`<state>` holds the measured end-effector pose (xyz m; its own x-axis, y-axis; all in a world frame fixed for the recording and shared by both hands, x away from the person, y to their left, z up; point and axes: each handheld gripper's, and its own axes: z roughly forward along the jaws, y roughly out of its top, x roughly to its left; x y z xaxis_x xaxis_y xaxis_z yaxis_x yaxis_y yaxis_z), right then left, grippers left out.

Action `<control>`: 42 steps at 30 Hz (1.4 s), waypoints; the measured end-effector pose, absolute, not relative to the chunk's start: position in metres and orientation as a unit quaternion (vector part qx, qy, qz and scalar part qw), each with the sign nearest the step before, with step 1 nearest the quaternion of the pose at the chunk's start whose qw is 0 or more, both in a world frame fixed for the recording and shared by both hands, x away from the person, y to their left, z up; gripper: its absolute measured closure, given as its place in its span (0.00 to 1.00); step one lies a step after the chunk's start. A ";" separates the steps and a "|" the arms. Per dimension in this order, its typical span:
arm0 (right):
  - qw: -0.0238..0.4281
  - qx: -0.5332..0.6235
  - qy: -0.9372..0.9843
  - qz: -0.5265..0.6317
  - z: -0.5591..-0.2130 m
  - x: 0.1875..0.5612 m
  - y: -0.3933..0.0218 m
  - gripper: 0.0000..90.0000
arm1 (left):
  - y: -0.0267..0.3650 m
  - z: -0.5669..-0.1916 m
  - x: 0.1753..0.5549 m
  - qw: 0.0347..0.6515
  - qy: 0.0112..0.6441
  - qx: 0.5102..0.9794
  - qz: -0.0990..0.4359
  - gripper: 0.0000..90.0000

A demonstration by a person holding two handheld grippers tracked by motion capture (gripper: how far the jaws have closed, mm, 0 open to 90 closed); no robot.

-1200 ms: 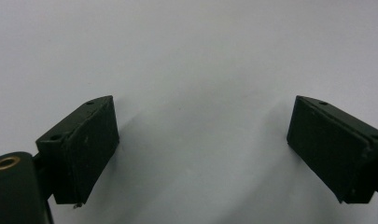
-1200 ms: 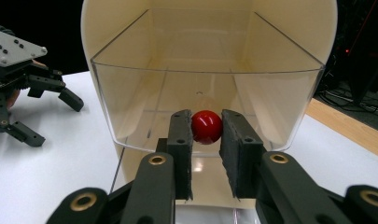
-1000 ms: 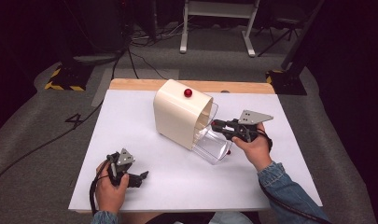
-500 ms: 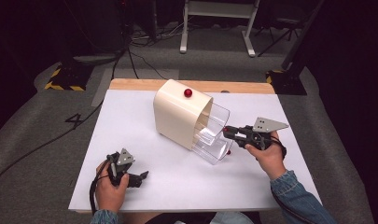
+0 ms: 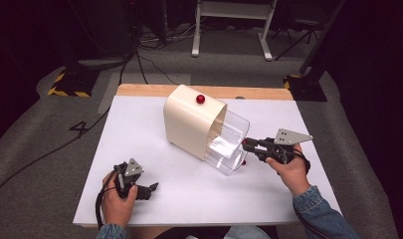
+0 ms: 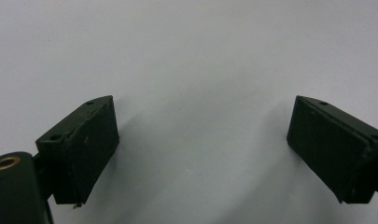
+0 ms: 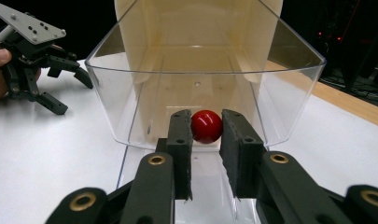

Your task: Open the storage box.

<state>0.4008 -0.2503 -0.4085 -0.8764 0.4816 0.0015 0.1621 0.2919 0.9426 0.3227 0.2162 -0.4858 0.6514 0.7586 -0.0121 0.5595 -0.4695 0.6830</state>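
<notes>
White bench (image 5: 199, 199); cream housing (image 5: 189, 122) near centre with a red knob (image 5: 200, 99) on top, clear drawer (image 5: 229, 144) pulled out toward the right side. Right gripper (image 7: 206, 127) at the drawer's front — fingers closed on the red drawer knob (image 7: 206, 126). From above that knob is mostly hidden behind the drawer wall. Left gripper (image 6: 203, 140) rests low on bare bench, well apart from the box, fingers spread wide, holding nothing. Cables and stand legs on the floor (image 5: 239, 69) beyond — dim.

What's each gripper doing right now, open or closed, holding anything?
Left gripper: open, holding nothing.
Right gripper: closed on the clear drawer's red knob.
</notes>
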 end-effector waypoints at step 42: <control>0.145 0.306 0.813 0.474 -0.414 0.369 -0.344 0.44 | 0.217 -0.486 0.323 0.335 0.390 0.845 0.147 0.10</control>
<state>0.3688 -0.3441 -0.4144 -0.7707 0.6348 0.0555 0.3604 0.3624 0.8595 0.3233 0.2165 -0.4856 0.6518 0.7583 -0.0134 0.5609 -0.4701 0.6815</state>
